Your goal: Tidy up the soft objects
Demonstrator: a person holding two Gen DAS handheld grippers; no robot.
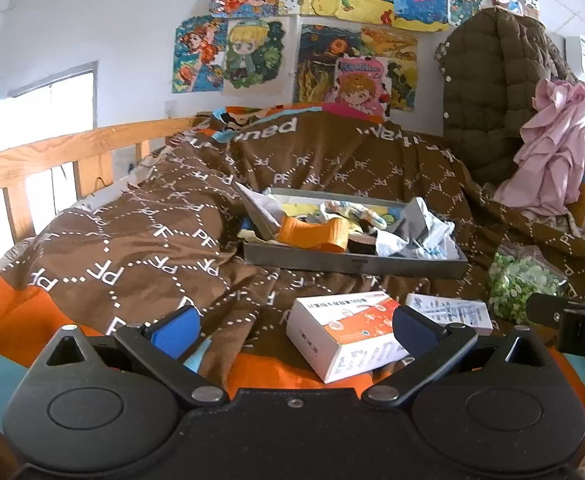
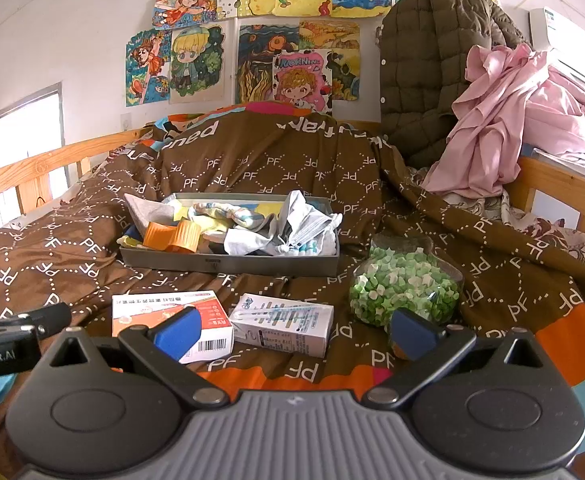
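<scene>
I am looking along both grippers at a bed covered by a brown quilt [image 2: 252,168] printed with white "PF" letters.

My left gripper [image 1: 294,330] hangs low over the near edge of the bed, its blue pads spread wide with nothing between them. Just beyond it lies an orange-and-white box [image 1: 346,334], partly framed by the pads but not touched.

My right gripper [image 2: 292,330] is also spread wide and holds nothing. Past its pads lies a white box [image 2: 282,324], with the orange-and-white box [image 2: 172,318] just to its left. Near the right pad sits a clear jar [image 2: 406,290] full of small green and white pieces.

The soft things lie in a grey tray [image 2: 228,264] in the middle of the bed, well beyond both grippers. It holds a jumble of cloth: an orange item [image 2: 170,236] at the left, a pale patterned fabric [image 2: 220,214] behind it, and white and grey cloth [image 2: 292,228] bunched at the right. Some of it spills over the tray's left rim.

At the far right, a pink cloth [image 2: 500,120] and an olive quilted jacket [image 2: 420,68] hang by the wooden rail [image 2: 552,184]. Colourful cartoon drawings [image 2: 252,40] cover the wall behind the bed.
</scene>
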